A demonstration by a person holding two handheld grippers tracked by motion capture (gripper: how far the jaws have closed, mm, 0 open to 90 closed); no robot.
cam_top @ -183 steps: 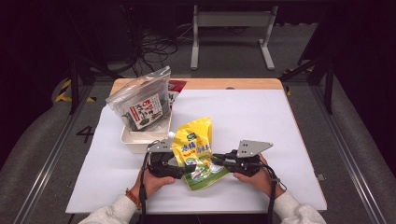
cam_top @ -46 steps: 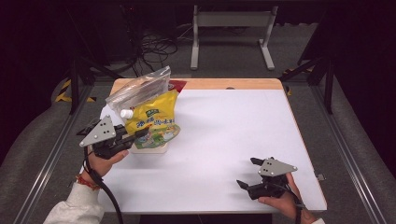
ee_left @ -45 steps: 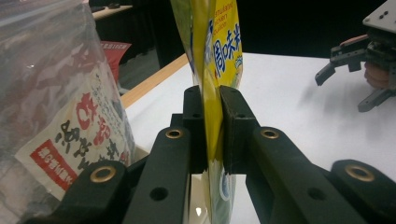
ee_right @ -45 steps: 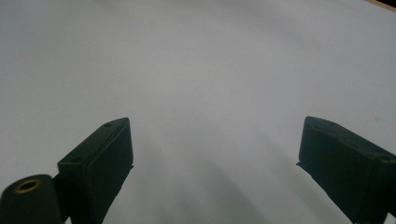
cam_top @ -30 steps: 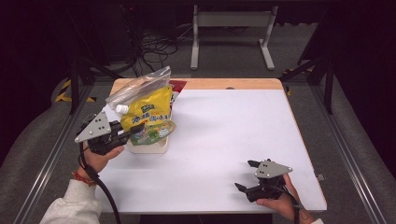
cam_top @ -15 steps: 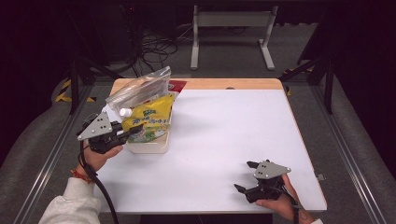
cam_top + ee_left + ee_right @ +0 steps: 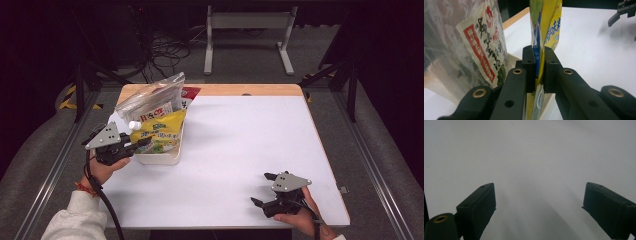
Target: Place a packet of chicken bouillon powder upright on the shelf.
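Dark floor with cables and a metal stand surrounds the counter (image 7: 240,150), whose white top runs to a wooden strip at its far edge. Near the counter's far left corner sits a white tray (image 7: 159,159), and in it stands a clear bag with red and black print (image 7: 152,97), leaning toward the far side. The left hand-held gripper (image 7: 142,143) comes in from the left of the tray, its grey plate on top and its cable trailing down past the person's grey sleeve. Its jaws are closed tight on the edge of a yellow snack pouch (image 7: 161,135); in the left gripper view the two black pads press on either side of the yellow snack pouch (image 7: 546,27), which rises upright between them, with the clear bag (image 7: 474,47) just beside it at the left. The pouch hangs over the tray, its lower part inside the rim and close against the clear bag. The right hand-held gripper (image 7: 261,189) rests low at the near right part of the counter, well apart from the tray, its jaws spread wide with nothing between them, pointing left over bare white surface (image 7: 531,157).
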